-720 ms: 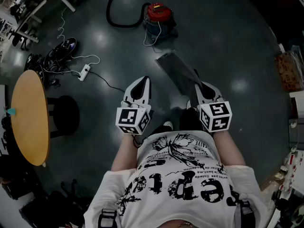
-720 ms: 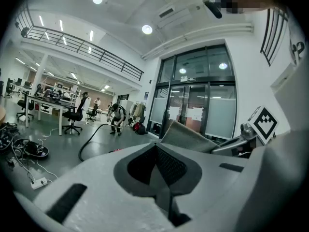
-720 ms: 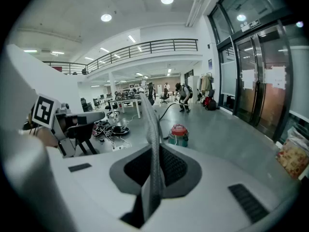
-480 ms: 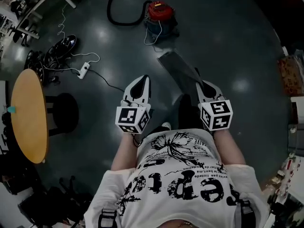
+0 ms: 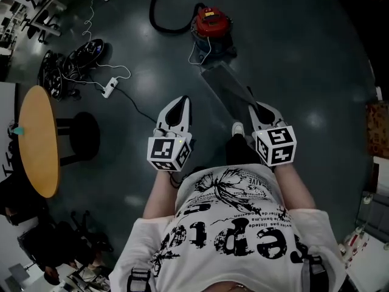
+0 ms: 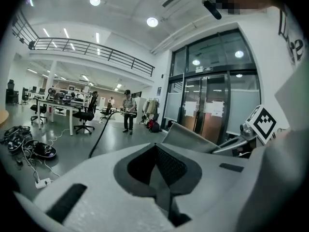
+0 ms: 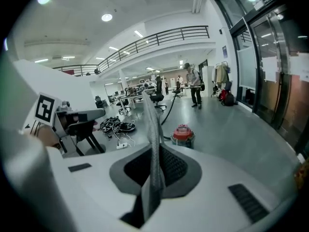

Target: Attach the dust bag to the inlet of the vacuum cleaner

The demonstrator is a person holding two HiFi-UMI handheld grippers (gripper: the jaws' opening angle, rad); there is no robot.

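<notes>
A red vacuum cleaner (image 5: 211, 26) stands on the dark floor ahead of me, and the right gripper view shows it (image 7: 182, 134) beyond the jaws. My right gripper (image 5: 256, 107) is shut on one end of the flat grey dust bag (image 5: 226, 89), which reaches forward and left toward the vacuum. That view has the bag (image 7: 154, 129) edge-on, rising out of the right gripper (image 7: 154, 178). My left gripper (image 5: 178, 100) hangs beside it, shut and holding nothing. From the left gripper (image 6: 155, 149) the bag (image 6: 193, 138) lies off to the right.
A black hose (image 5: 163, 22) curls left of the vacuum. A white power strip (image 5: 110, 90) with cables lies on the floor, near a heap of dark gear (image 5: 70, 66). A round wooden table (image 5: 37, 140) and a black stool (image 5: 82, 140) stand at the left. People stand far off.
The vacuum has come nearer and lower in the head view as the person steps toward it. Both grippers keep their pose, and the bag stays in the right one.
</notes>
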